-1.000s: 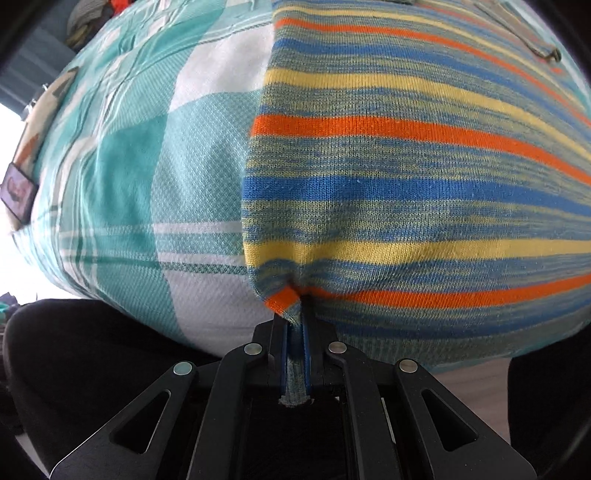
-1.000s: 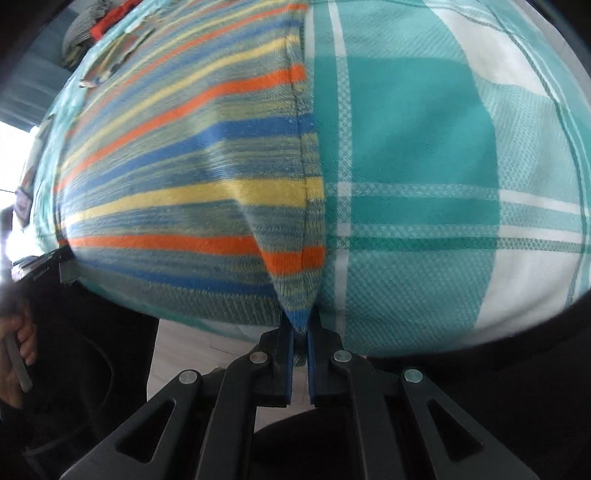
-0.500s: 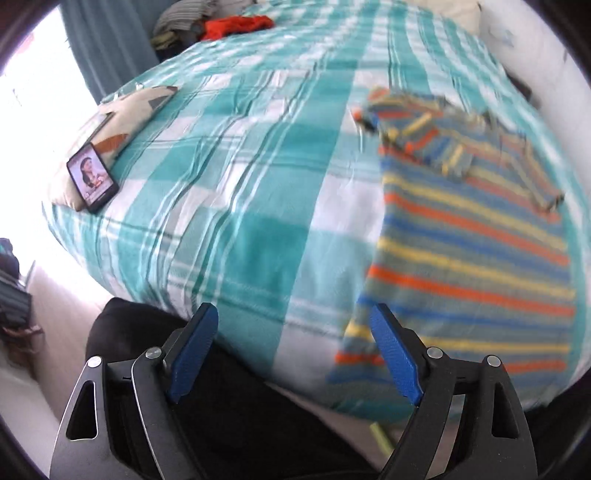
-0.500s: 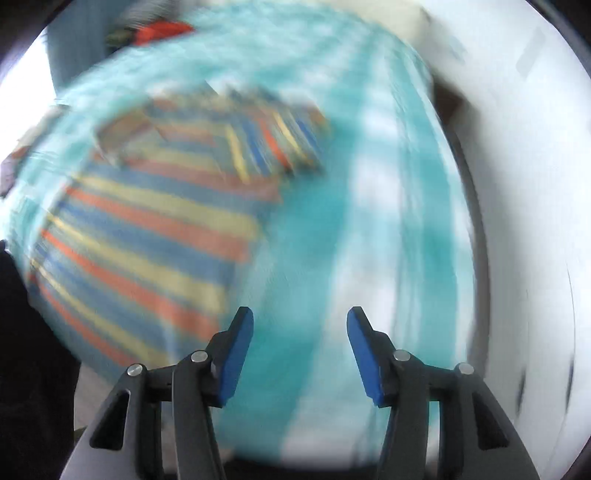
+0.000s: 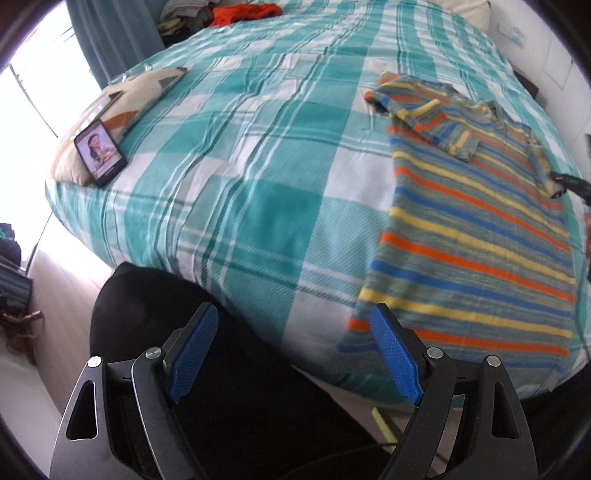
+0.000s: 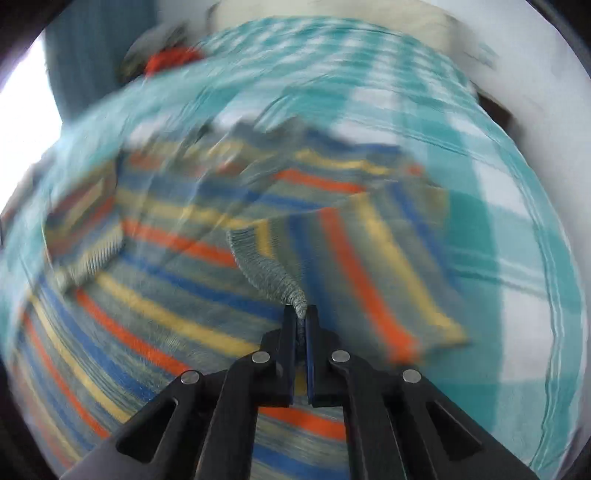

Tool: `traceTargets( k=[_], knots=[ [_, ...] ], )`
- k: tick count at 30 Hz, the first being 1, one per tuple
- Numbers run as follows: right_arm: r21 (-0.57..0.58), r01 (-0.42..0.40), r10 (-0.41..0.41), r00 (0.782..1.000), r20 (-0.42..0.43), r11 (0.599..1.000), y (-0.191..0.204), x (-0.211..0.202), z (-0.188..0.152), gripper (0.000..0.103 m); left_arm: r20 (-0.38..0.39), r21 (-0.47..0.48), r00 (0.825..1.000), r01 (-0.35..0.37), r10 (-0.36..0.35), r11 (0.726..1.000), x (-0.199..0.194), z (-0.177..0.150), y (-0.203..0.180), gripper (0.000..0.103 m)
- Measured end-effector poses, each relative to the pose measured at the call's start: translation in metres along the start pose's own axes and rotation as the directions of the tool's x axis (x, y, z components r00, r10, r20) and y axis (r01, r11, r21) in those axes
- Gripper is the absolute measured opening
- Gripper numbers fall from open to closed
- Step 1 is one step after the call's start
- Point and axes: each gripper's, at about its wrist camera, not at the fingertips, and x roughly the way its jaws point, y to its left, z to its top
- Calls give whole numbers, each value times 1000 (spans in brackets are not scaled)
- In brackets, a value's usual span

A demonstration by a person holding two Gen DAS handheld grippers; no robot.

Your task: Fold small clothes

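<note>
Bed (image 5: 258, 206): covered by a teal and white checked sheet, it fills most of both views.
Striped jumper (image 5: 472, 236): lies flat on the sheet near the bed's front edge, body smoothed out, one sleeve folded in across the chest.
Pillow (image 5: 122, 103): rests at the far corner of the bed, well apart from the jumper.
Pile of clothes (image 5: 240, 11): grey and red, beyond the bed's far end.
Phone (image 5: 100, 152): leans on the pillow, its screen lit.
Left gripper (image 5: 291, 354): hangs over the bed's front edge, blue fingers (image 5: 192, 350) spread wide with nothing between them, one tip just beside the jumper's hem.
Right gripper (image 6: 302, 317): fingers pressed together, pinching the grey ribbed cuff (image 6: 273, 273) of the other sleeve; the view is blurred.
</note>
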Motion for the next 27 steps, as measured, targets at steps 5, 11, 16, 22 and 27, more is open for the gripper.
traceTargets(
  k=[5,11,16,22,27],
  knots=[
    [344,25,-64,992,104,939,-129,-76,-21,4,0,25,1000,29,-29,999,3,3,-13,86],
    [635,52,-125,990,70,770,-249,-109,-87,4,7,94,993,116,-117,989,-8,10,-62,86],
    [737,-113,14,990,140,666,-275,-89,-127,7,34,175,993,108,-116,979,-21,10,-90,86],
    [763,-266,96,961,261,589,-272,-72,-138,30,5,173,997,80,-82,982,-12,6,-89,86],
    [766,-57,-58,991,122,641,-281,-86,-143,1,-17,146,998,55,-53,988,-2,2,-81,86]
  ],
)
